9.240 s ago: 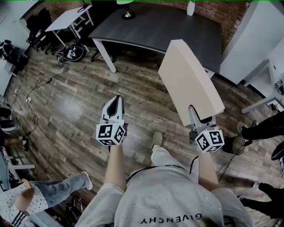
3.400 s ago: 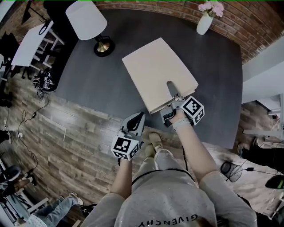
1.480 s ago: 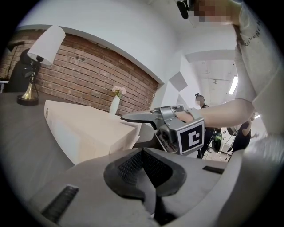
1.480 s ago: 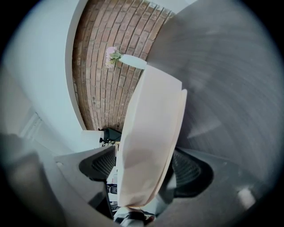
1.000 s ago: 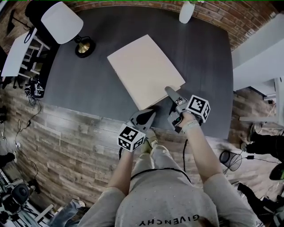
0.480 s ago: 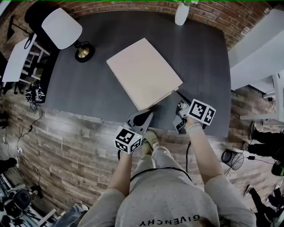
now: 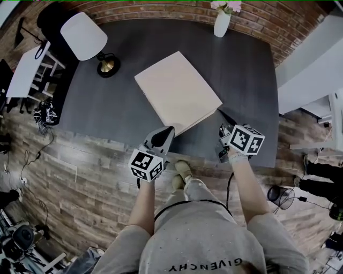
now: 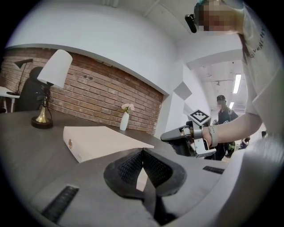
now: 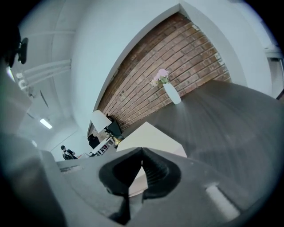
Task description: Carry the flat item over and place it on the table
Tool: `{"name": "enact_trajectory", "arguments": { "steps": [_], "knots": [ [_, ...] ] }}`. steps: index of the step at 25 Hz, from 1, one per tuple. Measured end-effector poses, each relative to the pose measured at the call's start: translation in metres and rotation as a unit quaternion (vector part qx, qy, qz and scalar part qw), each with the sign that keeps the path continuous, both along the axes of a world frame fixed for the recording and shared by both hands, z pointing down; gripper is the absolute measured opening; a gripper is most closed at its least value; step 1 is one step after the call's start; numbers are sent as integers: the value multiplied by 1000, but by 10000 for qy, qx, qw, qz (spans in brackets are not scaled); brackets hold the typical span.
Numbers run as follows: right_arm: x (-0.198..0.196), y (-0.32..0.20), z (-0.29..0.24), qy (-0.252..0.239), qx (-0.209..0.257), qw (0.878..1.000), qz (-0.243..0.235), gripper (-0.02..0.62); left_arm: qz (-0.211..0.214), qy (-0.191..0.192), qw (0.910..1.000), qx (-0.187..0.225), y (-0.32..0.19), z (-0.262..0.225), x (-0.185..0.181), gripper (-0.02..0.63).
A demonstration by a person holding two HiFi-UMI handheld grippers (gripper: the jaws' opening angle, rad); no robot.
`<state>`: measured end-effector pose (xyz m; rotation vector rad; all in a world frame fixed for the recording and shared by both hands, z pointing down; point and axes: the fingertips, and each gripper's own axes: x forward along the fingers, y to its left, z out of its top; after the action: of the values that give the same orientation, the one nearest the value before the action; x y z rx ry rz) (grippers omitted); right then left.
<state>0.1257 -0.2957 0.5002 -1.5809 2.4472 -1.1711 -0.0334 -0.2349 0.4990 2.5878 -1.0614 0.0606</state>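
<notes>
Dark grey and wide, the counter (image 7: 107,107) stood against a brick wall (image 7: 161,6), with a wood-plank floor (image 7: 80,176) along its near edge where you stood. On it the flat item (image 7: 177,91), a pale beige slab, lay flat and turned at an angle, one corner pointing back toward you. Neither tool had hold of it. Your left hand-held gripper (image 7: 170,129) hung over the counter's near edge just beside that near corner, its jaws pressed together with nothing between them; in its own view the ribbed pads (image 8: 133,167) met at the tip, and the slab lay beyond them. Your right hand-held gripper (image 7: 221,113) sat to the right of the slab, near its right-hand corner but apart from it. Its jaws had just been closing and were shut on nothing, the slab showing past their tips in the right gripper view. A lamp (image 7: 86,37) with a white shade stood at the counter's far left. A white vase (image 7: 221,24) of pink flowers stood by the wall, well apart from the slab.
</notes>
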Motion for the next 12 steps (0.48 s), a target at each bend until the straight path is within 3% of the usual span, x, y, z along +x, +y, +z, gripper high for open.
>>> {"name": "enact_trajectory", "arguments": {
  "steps": [12],
  "knots": [
    [-5,-2,-52,867,1086,9894,-422,-2,-716,-66,9970,284,-23,-36,-52,-2]
  ]
}}
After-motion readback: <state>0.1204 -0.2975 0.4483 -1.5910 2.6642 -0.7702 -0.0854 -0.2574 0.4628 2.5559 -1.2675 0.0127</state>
